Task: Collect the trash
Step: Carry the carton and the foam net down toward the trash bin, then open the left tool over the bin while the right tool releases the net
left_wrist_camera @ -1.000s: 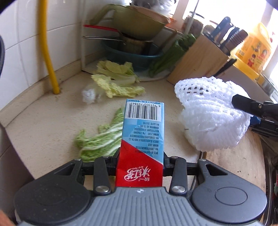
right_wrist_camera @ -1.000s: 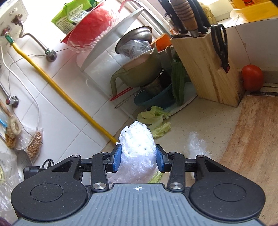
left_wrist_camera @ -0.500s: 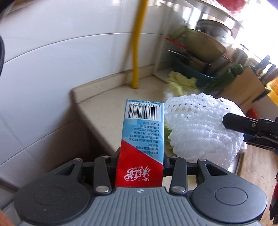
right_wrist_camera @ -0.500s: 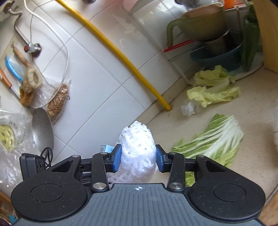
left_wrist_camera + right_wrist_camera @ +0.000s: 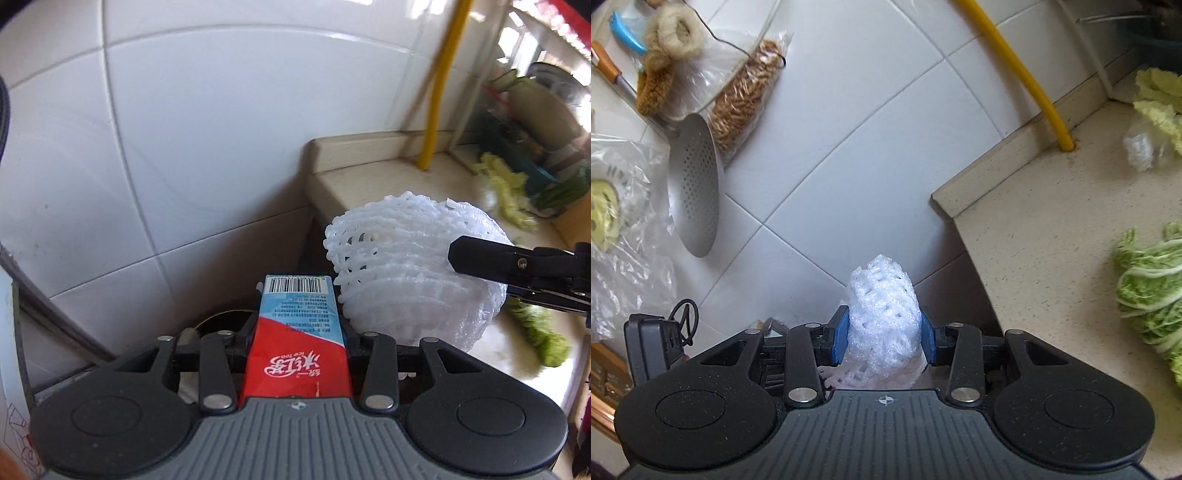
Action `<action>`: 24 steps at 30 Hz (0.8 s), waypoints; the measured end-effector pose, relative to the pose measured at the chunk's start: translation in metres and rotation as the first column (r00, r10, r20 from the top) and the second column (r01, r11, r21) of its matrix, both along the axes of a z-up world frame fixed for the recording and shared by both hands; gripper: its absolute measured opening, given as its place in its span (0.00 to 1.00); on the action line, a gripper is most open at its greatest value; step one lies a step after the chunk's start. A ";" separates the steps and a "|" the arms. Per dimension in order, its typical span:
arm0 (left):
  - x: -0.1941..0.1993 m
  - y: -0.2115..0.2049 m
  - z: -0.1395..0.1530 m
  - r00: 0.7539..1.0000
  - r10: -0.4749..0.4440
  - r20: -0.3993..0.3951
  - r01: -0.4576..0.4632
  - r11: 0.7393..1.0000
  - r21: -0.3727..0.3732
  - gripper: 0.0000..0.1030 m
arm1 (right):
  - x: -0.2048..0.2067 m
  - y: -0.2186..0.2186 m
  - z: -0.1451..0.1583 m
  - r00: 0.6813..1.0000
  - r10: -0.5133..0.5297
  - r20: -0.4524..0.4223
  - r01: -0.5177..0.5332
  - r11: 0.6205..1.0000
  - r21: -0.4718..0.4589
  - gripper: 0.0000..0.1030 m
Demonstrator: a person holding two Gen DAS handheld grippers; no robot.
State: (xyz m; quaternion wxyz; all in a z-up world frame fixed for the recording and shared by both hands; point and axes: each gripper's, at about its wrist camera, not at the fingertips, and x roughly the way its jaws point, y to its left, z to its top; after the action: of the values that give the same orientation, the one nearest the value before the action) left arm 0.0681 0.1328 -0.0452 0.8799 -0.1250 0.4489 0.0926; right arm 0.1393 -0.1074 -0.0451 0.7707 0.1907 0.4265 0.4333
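Note:
My left gripper (image 5: 297,332) is shut on a red and blue ice tea carton (image 5: 297,343), held past the left end of the beige counter (image 5: 369,181), in front of the white tiled wall. My right gripper (image 5: 884,336) is shut on a white foam fruit net (image 5: 882,314); the net also shows in the left wrist view (image 5: 410,273), just right of the carton, with a right finger (image 5: 491,256) across it. Cabbage leaves (image 5: 1152,291) and a crumpled clear plastic scrap (image 5: 1141,144) lie on the counter (image 5: 1052,229).
A yellow pipe (image 5: 1019,70) runs down the wall to the counter's back edge. A metal skimmer (image 5: 692,192), brushes and plastic bags (image 5: 624,221) hang on the wall at left. A dark round opening (image 5: 221,319) shows below the carton. Dishes (image 5: 539,110) stand at the far right.
Both grippers have swung left with their loads, from over the counter to beyond its left end facing the tiled wall. The grips on the carton and the net are unchanged.

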 end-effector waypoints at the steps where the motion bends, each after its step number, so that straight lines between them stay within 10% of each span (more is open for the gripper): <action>1: 0.003 0.004 -0.005 1.000 0.005 -0.008 -0.005 1.000 0.005 0.36 | 0.004 0.009 -0.006 1.000 0.005 -0.008 -0.005 1.000 -0.010 0.46; 16: 0.033 0.049 -0.086 0.984 0.118 -0.134 -0.113 0.993 0.039 0.39 | 0.025 0.085 -0.083 0.997 0.025 -0.076 -0.037 0.986 -0.161 0.56; 24: 0.018 0.063 -0.081 0.975 0.190 -0.119 -0.189 0.982 0.020 0.40 | 0.024 0.105 -0.103 0.995 0.028 -0.093 -0.046 0.980 -0.192 0.63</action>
State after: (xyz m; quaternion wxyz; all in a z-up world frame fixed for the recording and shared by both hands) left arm 0.0862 0.1961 -0.1259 0.8391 -0.1575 0.4866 0.1852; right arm 0.1633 -0.0022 -0.1483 0.7575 0.1262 0.5043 0.3950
